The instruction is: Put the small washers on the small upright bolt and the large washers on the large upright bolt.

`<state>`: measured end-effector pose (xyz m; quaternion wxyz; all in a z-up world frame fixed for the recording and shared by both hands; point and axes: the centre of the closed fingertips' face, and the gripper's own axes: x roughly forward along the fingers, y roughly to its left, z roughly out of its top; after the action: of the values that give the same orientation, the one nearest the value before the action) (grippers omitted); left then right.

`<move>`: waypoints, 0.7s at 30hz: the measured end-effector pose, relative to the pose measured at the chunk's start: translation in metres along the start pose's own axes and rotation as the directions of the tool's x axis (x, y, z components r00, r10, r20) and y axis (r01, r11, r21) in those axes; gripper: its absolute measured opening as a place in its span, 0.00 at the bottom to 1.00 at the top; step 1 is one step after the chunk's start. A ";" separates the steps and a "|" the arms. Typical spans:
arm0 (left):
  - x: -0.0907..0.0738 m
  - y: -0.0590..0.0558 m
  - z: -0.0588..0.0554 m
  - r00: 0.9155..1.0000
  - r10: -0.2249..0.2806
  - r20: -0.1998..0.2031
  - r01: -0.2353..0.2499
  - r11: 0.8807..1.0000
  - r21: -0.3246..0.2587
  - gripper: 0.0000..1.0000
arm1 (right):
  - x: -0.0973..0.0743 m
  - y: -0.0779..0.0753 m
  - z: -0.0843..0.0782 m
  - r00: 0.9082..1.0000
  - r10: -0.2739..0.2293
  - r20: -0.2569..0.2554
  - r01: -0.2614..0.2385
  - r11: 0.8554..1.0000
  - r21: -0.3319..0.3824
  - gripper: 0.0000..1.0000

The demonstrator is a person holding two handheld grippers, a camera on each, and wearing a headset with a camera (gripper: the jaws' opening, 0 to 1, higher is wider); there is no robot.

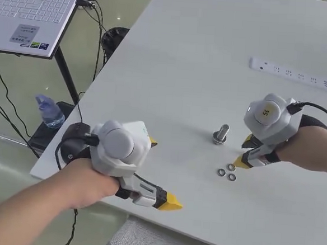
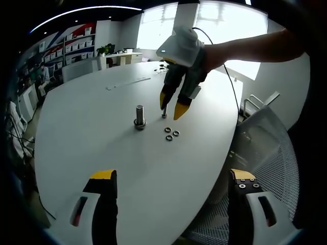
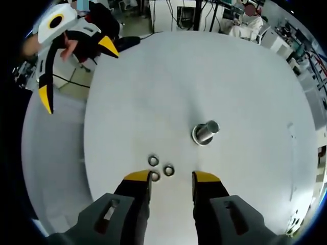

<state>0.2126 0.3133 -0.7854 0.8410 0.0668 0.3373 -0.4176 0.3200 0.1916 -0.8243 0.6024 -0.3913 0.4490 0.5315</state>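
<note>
Three small silver metal ring washers point(image 3: 168, 170) lie flat, lower centre of the right gripper view, just ahead of the right gripper point(image 3: 171, 178), whose jaws are apart. They are probably light, stiff and slippery, so pinch one across its rim. Left gripper point(image 2: 171, 176) jaws are wide apart.

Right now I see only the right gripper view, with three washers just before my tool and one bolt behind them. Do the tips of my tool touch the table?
Observer: The left gripper view shows it from the side. The right tool points down, its tips seemingly just off the table, beside the washers.
Operator: Is the left tool carrying anything?
Observer: No. In its own view the left tool has its jaws wide apart with nothing between them.
Operator: Does anything else lie on the table?
Observer: Yes. In the head view a white power strip lies beyond the bolt.
</note>
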 end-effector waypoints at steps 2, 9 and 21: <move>0.000 -0.001 0.000 1.000 -0.001 0.002 0.001 1.000 -0.001 0.90 | 0.002 0.002 0.000 1.000 -0.001 0.001 0.001 1.000 0.007 0.33; 0.000 -0.003 -0.003 1.000 -0.004 -0.001 0.004 1.000 0.000 0.89 | 0.012 0.002 -0.007 1.000 -0.014 -0.002 0.014 0.999 0.039 0.31; -0.002 -0.002 -0.007 1.000 -0.005 -0.009 0.005 1.000 -0.010 0.87 | 0.025 0.004 -0.009 1.000 -0.016 -0.025 0.017 0.999 0.031 0.29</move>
<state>0.2064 0.3166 -0.7891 0.8387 0.0636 0.3436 -0.4177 0.3158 0.1911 -0.8513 0.6074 -0.3919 0.4613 0.5145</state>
